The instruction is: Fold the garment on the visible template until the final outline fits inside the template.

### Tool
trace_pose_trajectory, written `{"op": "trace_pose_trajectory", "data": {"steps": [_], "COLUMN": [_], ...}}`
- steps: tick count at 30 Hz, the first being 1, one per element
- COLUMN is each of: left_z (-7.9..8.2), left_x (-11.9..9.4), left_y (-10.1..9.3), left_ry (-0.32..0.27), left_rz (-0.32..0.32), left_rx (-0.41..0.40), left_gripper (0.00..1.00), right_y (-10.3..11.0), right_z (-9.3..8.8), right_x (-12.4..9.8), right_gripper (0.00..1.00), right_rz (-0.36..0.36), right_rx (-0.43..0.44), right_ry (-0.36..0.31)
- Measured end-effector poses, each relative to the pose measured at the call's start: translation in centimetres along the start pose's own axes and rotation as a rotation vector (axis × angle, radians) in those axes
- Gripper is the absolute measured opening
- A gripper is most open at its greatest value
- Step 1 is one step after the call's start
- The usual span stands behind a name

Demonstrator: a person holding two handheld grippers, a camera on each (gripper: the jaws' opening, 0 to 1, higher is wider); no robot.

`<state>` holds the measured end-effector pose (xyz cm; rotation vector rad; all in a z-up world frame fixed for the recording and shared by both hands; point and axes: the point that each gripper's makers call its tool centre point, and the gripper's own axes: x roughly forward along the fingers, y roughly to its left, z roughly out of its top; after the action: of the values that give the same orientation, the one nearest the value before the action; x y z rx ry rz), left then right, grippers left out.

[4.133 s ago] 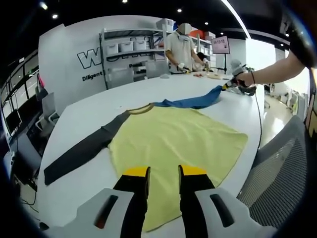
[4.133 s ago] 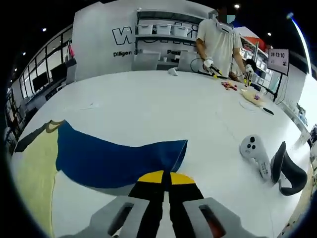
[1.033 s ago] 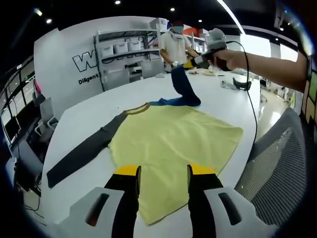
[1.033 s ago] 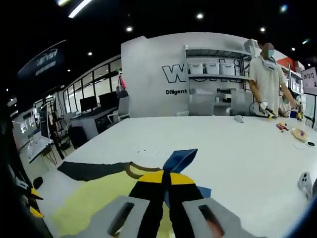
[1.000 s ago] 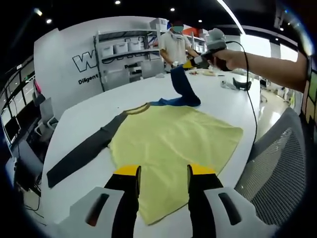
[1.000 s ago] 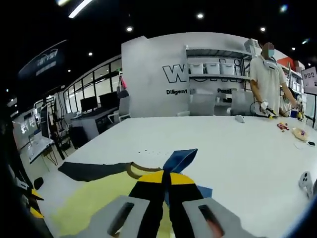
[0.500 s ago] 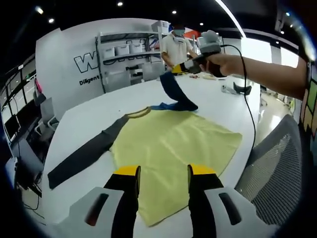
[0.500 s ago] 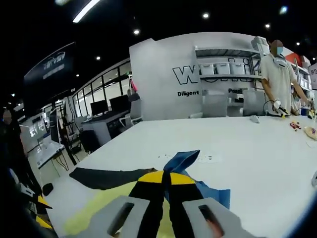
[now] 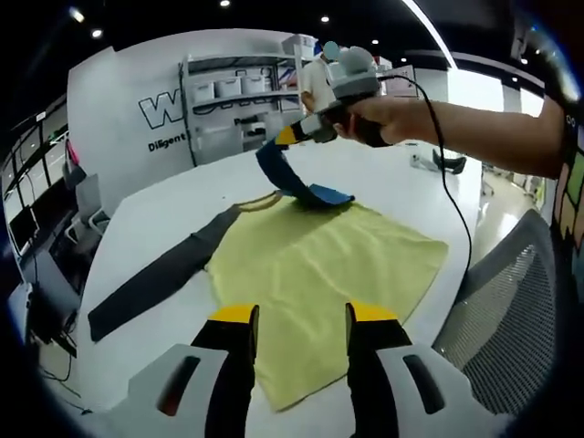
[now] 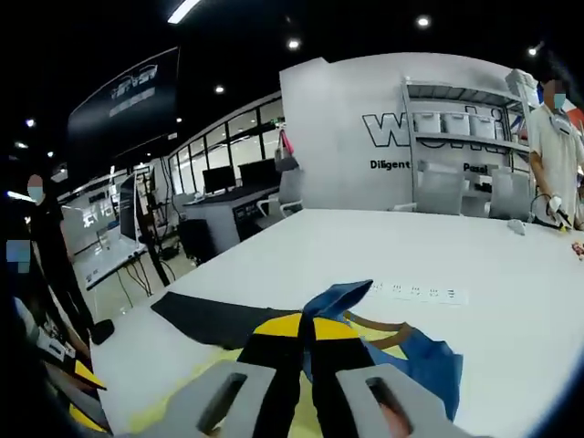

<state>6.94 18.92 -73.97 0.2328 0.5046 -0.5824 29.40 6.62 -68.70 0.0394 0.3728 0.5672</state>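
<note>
A yellow shirt body (image 9: pixel 319 274) lies flat on the white table (image 9: pixel 164 210), its dark grey sleeve (image 9: pixel 151 278) stretched out to the left. My right gripper (image 9: pixel 290 135), held in a hand, is shut on the end of the blue sleeve (image 9: pixel 283 173) and holds it lifted above the shirt's collar. In the right gripper view the jaws (image 10: pixel 305 330) pinch the blue sleeve (image 10: pixel 342 297), with the grey sleeve (image 10: pixel 205 319) beyond. My left gripper (image 9: pixel 299 315) hovers open over the shirt's near hem, holding nothing.
A mesh chair back (image 9: pixel 506 319) stands off the table's right edge. A person (image 10: pixel 555 146) works at the table's far end before shelves with bins (image 9: pixel 237 87). Desks and monitors (image 10: pixel 228 182) line the left. A black-and-white device (image 9: pixel 438 162) lies far right.
My right gripper has carried the blue sleeve up off the table and leftward, folding it over toward the collar. The left gripper has stayed in place, open.
</note>
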Motion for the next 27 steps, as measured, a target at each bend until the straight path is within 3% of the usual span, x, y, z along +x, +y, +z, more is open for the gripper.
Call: {"op": "trace_pose_trajectory", "data": {"steps": [3,7,17,27], "left_z": [-0.5,-1.1,-0.9,-0.7], "left_x": [-0.4,-0.7,-1.0,-0.9], "left_y": [-0.2,-0.6,-0.1,0.0], "left_ry": [0.002,0.016,0.007,0.002], "left_rz": [0.010,0.007,0.011,0.004], "left_rx": [-0.034,-0.004,-0.035,-0.044], "left_gripper": [0.36,0.36,0.36,0.36], "right_y": [1.2,1.2,0.9,2.8], "right_z": [-1.1,-2.2,-3.8,-6.0], "right_x": [1.2,2.2,3.9,6.4], "right_gripper": [0.00,0.00,0.00,0.00], "right_rz": [0.020,0.006,-0.005,0.065], "right_rx": [-0.004,-0.040,0.015,-0.015], "right_ry": [0.015,0.044,0.068,0.124]}}
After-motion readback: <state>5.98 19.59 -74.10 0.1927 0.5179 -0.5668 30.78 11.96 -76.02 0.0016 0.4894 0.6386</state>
